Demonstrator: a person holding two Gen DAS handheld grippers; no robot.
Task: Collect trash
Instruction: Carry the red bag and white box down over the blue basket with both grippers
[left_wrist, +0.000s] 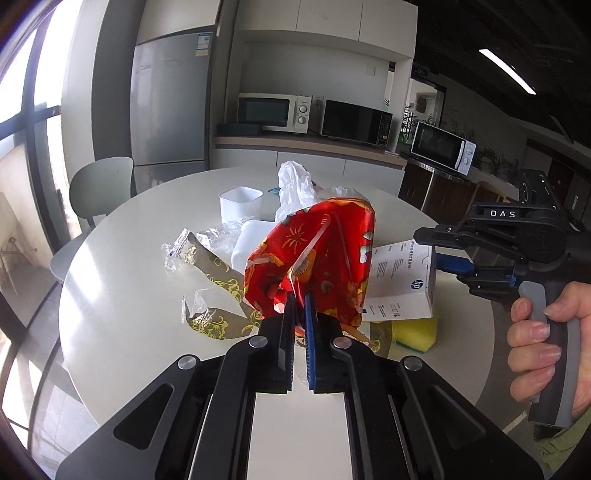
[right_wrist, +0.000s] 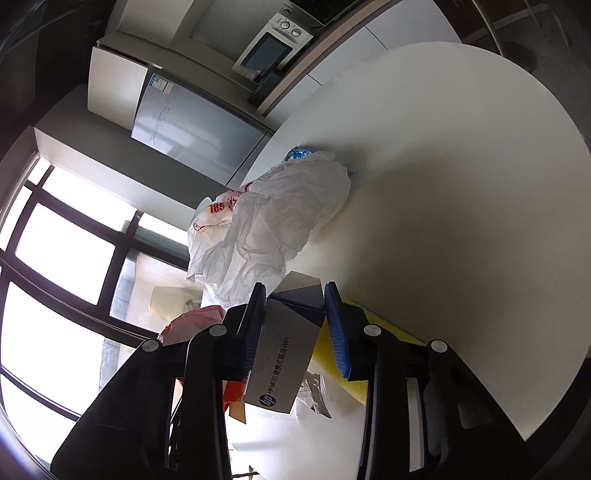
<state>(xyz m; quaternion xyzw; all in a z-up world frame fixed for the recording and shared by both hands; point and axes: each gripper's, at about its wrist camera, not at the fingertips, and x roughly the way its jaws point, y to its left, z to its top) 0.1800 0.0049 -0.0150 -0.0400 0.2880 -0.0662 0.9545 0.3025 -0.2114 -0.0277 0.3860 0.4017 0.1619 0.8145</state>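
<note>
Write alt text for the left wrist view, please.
The left gripper is shut on a red patterned plastic bag over a round white table strewn with wrappers. At right, a hand holds the right gripper on a white HP box.

glossy red foil bag, matt cardboard box.

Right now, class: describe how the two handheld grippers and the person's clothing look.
Left gripper: black linkage arms, silver pivot bolts, one black and one blue ribbed pad. Right gripper: black, blue pads, silver bolts; the left view shows white "DAS" lettering and its grey trigger handle. Olive-green sleeve.
</note>
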